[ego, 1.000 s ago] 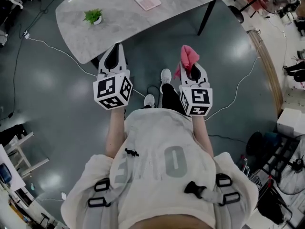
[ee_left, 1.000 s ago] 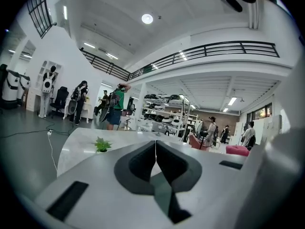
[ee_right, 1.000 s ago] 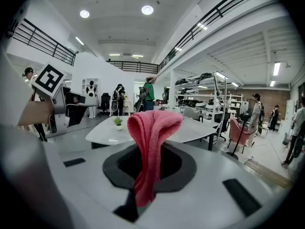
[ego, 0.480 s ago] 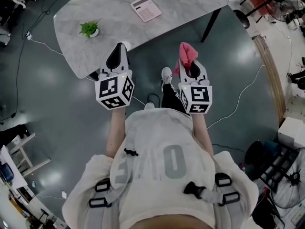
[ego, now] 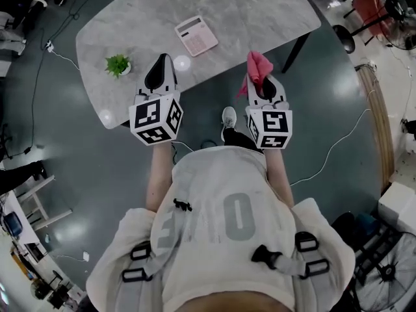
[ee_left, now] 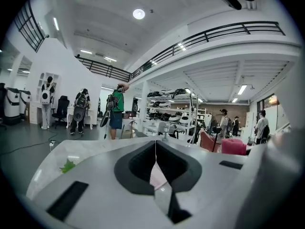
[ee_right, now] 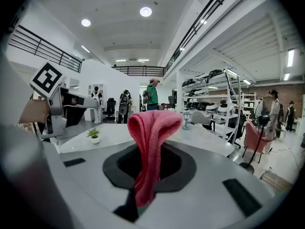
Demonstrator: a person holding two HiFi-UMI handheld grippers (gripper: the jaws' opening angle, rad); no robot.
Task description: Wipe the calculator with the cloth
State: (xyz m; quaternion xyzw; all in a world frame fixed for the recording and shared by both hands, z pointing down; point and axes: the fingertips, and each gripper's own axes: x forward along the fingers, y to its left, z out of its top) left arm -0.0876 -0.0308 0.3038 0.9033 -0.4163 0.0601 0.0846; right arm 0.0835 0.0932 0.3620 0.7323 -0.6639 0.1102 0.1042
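Note:
A pink calculator (ego: 196, 36) lies flat on the grey marble table (ego: 260, 12), a little beyond my two grippers. My left gripper (ego: 162, 64) hangs over the table's near edge with its jaws shut and nothing between them; in the left gripper view the left gripper (ee_left: 155, 144) shows its jaws meeting in a thin line, with the calculator (ee_left: 157, 178) pink below them. My right gripper (ego: 256, 64) is shut on a pink cloth (ego: 258, 68), which stands folded above the jaws and hangs down as the cloth (ee_right: 149, 147) in the right gripper view.
A small potted plant (ego: 117, 64) stands on the table's left part, also seen as the plant (ee_right: 94, 136). The table's black leg (ego: 294, 49) drops at the right. A white cable (ego: 338, 142) runs over the dark floor. People and shelves stand far off in both gripper views.
The table and calculator have come closer in the head view: both grippers now reach over the table's near edge. The right gripper still holds the cloth.

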